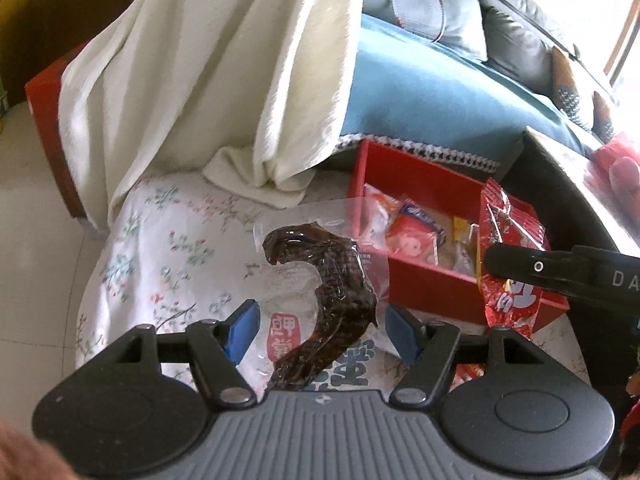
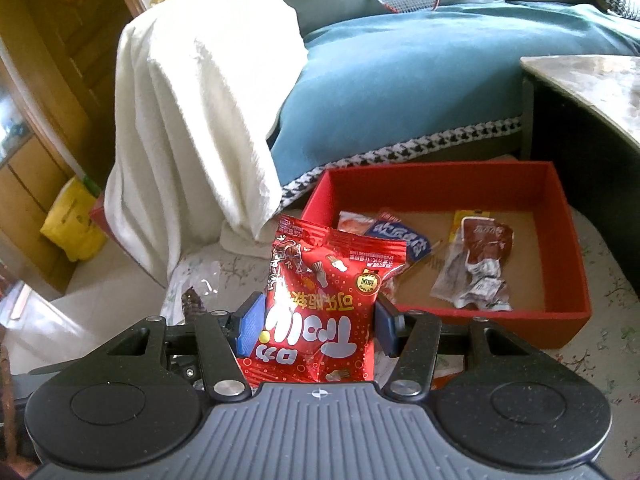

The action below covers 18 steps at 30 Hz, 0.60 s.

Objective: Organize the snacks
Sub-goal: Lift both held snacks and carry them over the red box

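My left gripper is shut on a clear packet of dark braised meat, held above the floral cloth. My right gripper is shut on a red candy bag, held just in front of the red box. In the left wrist view the red candy bag and the right gripper's black finger are at the right, over the red box. The box holds several snack packets.
A floral cloth covers the surface under the box. A white towel drapes over the sofa arm behind. A blue sofa cushion is behind the box. A marble table edge stands to the right.
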Tool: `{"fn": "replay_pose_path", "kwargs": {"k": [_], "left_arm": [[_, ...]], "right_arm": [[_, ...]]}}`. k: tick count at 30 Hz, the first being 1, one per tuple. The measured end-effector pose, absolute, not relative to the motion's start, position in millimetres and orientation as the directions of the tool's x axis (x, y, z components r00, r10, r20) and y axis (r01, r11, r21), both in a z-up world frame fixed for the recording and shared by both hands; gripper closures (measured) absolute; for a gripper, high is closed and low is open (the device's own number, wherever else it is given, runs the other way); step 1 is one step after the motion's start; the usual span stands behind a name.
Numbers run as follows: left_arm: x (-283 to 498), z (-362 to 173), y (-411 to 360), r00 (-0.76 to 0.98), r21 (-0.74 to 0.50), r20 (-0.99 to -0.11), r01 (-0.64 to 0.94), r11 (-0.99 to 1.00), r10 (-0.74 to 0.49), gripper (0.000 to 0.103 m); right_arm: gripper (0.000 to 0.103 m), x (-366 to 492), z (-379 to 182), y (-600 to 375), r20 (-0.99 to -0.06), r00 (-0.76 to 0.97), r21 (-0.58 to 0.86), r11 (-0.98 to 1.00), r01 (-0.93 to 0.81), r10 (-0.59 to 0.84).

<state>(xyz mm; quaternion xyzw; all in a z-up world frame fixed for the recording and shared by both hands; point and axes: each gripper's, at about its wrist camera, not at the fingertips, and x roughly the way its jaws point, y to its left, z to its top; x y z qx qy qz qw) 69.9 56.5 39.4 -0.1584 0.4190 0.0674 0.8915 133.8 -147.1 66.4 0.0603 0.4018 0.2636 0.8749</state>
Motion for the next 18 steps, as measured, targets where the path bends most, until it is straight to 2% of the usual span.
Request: {"fn": "replay_pose_path", "kwargs": {"k": [18], "left_arm": [[112,63,33,0.692,-0.192,-0.721,-0.191,0.963,-0.007,0.041]], "right_arm": [[0.04,157,79,-172,-0.632,0.61,0.328,0.878,-0.349,0.479]]}}
